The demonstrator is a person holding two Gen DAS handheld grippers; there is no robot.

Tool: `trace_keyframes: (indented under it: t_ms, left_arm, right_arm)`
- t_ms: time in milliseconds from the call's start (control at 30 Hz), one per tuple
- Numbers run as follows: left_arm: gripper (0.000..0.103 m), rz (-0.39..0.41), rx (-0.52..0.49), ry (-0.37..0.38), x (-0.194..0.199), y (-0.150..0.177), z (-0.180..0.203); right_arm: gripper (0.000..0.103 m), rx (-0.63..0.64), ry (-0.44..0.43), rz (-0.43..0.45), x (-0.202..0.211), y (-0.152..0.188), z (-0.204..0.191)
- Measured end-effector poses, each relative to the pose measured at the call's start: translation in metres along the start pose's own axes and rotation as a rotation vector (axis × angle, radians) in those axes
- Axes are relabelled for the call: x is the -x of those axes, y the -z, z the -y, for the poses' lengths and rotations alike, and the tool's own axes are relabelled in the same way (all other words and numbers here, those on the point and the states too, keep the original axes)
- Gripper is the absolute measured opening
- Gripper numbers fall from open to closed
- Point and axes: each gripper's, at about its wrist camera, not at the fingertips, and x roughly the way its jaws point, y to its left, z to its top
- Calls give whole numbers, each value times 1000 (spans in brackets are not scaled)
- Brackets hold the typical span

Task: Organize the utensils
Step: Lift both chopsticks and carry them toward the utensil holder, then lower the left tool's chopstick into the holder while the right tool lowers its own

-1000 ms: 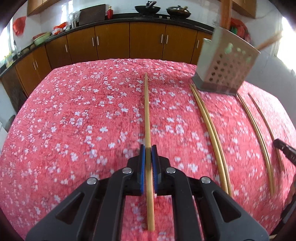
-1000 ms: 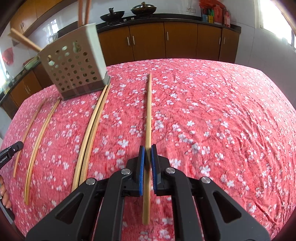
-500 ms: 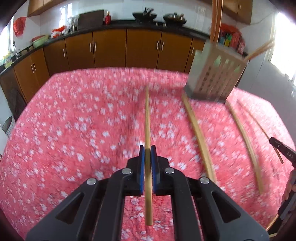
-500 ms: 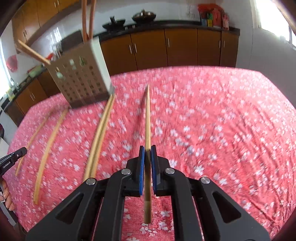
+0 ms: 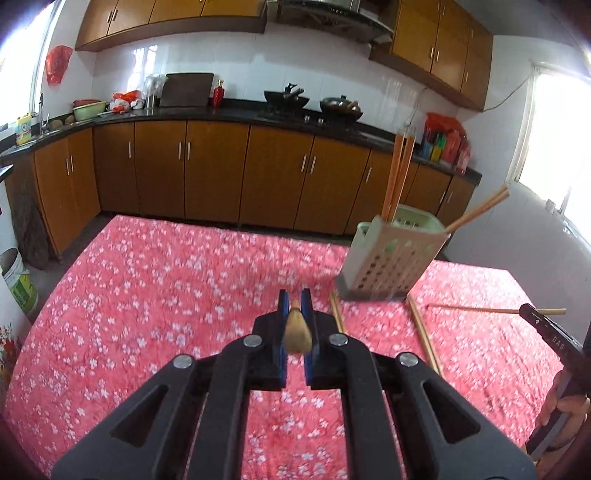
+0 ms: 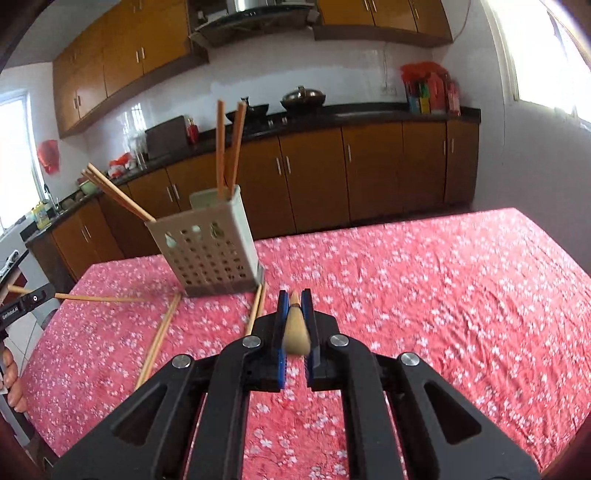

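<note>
Chopsticks in transit: each black claw, left (image 5: 295, 308) and right (image 6: 295, 308), clamps one wooden chopstick above the red floral desk (image 5: 147, 295); next, tipping them into the perforated beige holder (image 6: 210, 254).

A red tablecloth (image 5: 155, 280) printed with small white blossoms covers the table. Behind it runs a row of brown wooden base cabinets (image 5: 214, 173) under a black countertop (image 5: 229, 112) — more brown wall cabinets (image 5: 166, 14) hang above. On the stove sit a black wok (image 5: 286, 98) and a lidded pan (image 5: 340, 105). A dark cutting board (image 5: 188, 89) leans against the white tiled wall, a small red bottle (image 5: 218, 93) just beside it. A green bowl (image 5: 88, 110) rests near the sink end — a red plastic bag (image 5: 58, 63) hangs by the window.
</note>
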Motion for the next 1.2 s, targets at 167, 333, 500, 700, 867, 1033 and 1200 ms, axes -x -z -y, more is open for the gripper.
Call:
trace_keyframes:
  t_ms: [167, 333, 500, 700, 867, 1033, 1200]
  left_arm:
    - [7, 27, -14, 30, 9, -20, 10]
    - [7, 67, -58, 67, 23, -39, 26]
    - [7, 127, -94, 134, 41, -62, 54]
    - [7, 241, -93, 180, 59, -96, 83]
    - [7, 332, -74, 149, 52, -125, 99]
    - [7, 308, -81, 116, 13, -125, 105]
    - [7, 239, -83, 104, -27, -110, 106]
  right_arm:
    - [7, 0, -28, 60, 12, -23, -4]
    - [7, 18, -75, 120, 23, -49, -19]
    - [7, 25, -146, 234, 44, -84, -37]
    - [7, 19, -178, 382, 56, -119, -53]
    - [7, 26, -162, 456, 41, -129, -60]
    - [7, 26, -134, 419, 1, -123, -66]
    - [7, 50, -126, 313, -28, -112, -72]
